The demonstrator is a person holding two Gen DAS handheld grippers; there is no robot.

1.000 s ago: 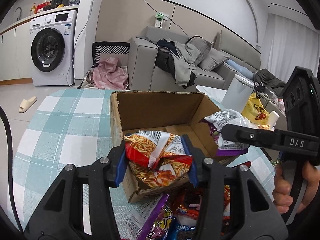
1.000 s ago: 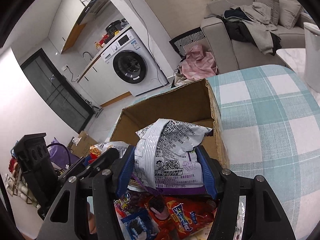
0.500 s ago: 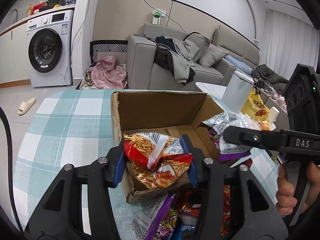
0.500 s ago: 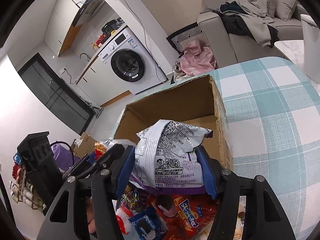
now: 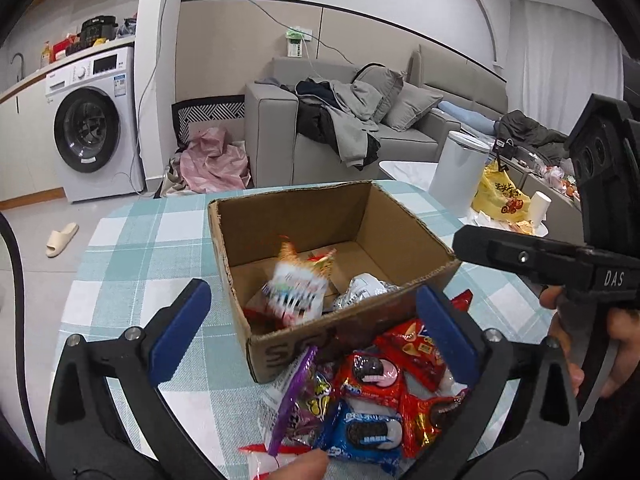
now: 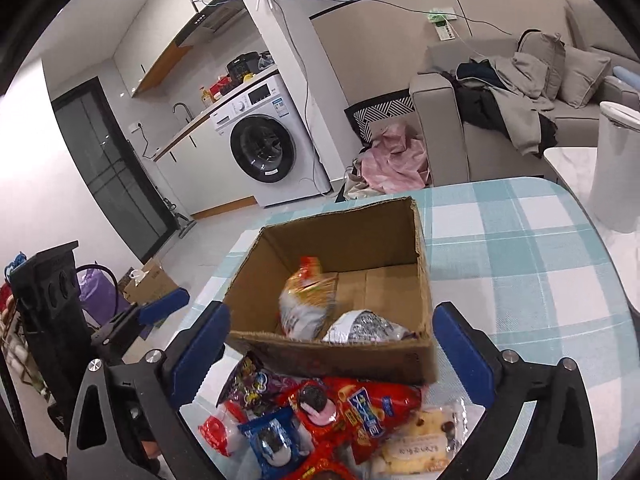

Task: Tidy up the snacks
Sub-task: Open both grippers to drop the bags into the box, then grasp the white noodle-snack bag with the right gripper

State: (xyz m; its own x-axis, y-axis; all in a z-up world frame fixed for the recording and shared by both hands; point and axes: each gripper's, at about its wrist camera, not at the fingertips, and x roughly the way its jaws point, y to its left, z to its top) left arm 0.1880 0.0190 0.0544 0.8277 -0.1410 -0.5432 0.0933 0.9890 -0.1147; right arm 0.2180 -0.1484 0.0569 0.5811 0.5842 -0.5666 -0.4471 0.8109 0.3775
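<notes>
Snacks lie in two places on a tabletop (image 5: 132, 248) covered with a teal-and-white checked cloth: a loose heap (image 6: 320, 420) at the near edge, and two packets inside an open cardboard box (image 5: 304, 216) just behind the heap. Beyond the table's far edge stand a grey sofa (image 5: 280, 136) piled with clothes, a washing machine (image 5: 92, 128) under a counter, pink fabric (image 5: 212, 160) on the floor and a white bin (image 5: 456, 172).

The box's near wall hides part of its floor. Inside, an orange-and-white noodle packet (image 5: 298, 284) shows blurred near the front left corner, with a silver packet (image 6: 364, 326) beside it against the near wall.

Both grippers have just been opening — the left gripper (image 5: 316, 320) and the right gripper (image 6: 332, 344) each stand with blue pads spread wide and nothing between them, above the heap of cookie and chip packs.
</notes>
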